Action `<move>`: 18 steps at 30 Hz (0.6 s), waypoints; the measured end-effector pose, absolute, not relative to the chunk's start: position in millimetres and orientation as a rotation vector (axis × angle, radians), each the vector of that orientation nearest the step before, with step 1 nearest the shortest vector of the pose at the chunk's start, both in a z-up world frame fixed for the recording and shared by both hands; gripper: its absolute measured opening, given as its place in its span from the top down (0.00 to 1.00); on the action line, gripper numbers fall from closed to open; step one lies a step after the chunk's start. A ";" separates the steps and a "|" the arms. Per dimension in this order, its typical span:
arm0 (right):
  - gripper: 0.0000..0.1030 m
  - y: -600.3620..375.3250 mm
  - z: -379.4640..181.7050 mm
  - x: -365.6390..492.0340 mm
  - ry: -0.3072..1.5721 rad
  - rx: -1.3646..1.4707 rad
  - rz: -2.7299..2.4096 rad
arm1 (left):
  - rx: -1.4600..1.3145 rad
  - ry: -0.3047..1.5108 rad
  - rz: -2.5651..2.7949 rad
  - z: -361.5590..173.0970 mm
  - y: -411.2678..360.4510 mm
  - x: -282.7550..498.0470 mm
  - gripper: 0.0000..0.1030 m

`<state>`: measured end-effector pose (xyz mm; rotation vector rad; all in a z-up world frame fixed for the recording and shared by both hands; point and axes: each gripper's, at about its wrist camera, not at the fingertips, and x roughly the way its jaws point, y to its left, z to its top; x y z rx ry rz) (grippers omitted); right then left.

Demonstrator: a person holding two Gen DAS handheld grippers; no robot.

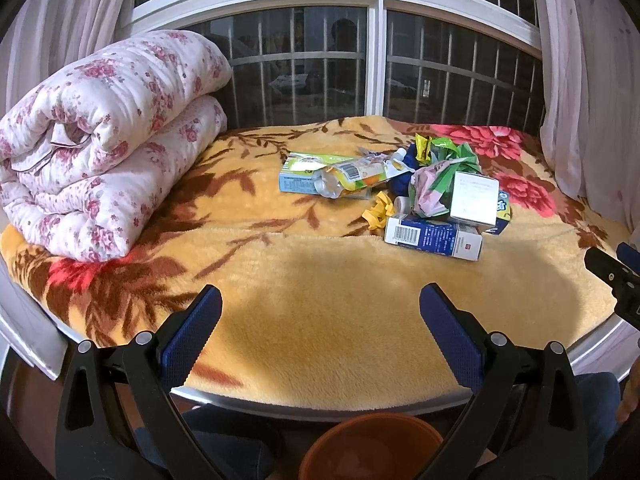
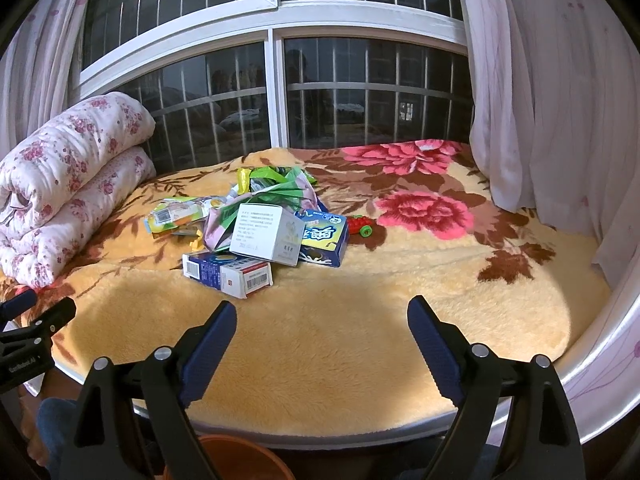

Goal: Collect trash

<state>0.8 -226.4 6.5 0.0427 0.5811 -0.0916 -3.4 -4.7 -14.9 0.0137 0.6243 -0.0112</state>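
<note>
A pile of trash lies on the yellow flowered blanket (image 1: 320,280): a blue and white carton (image 1: 434,238) (image 2: 226,272) nearest me, a white box (image 1: 474,200) (image 2: 266,238), a crushed plastic bottle (image 1: 348,178), crumpled green and pink wrappers (image 1: 436,176) (image 2: 272,188), and a blue and yellow box (image 2: 324,240). My left gripper (image 1: 320,320) is open and empty, well short of the pile. My right gripper (image 2: 322,330) is open and empty, in front of the pile. An orange bin (image 1: 372,448) (image 2: 236,460) sits below the bed edge.
A folded floral quilt (image 1: 104,136) (image 2: 68,184) is stacked at the left. A small red and green toy (image 2: 362,226) lies right of the pile. A barred window (image 1: 376,64) runs behind the bed, curtains (image 2: 540,100) at the sides. The metal bed edge (image 1: 320,410) is near me.
</note>
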 end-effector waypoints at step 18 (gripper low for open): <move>0.16 -226.3 6.7 1.5 0.583 0.045 -0.092 | 0.013 0.628 -0.010 -18.1 -3.5 -4.0 0.06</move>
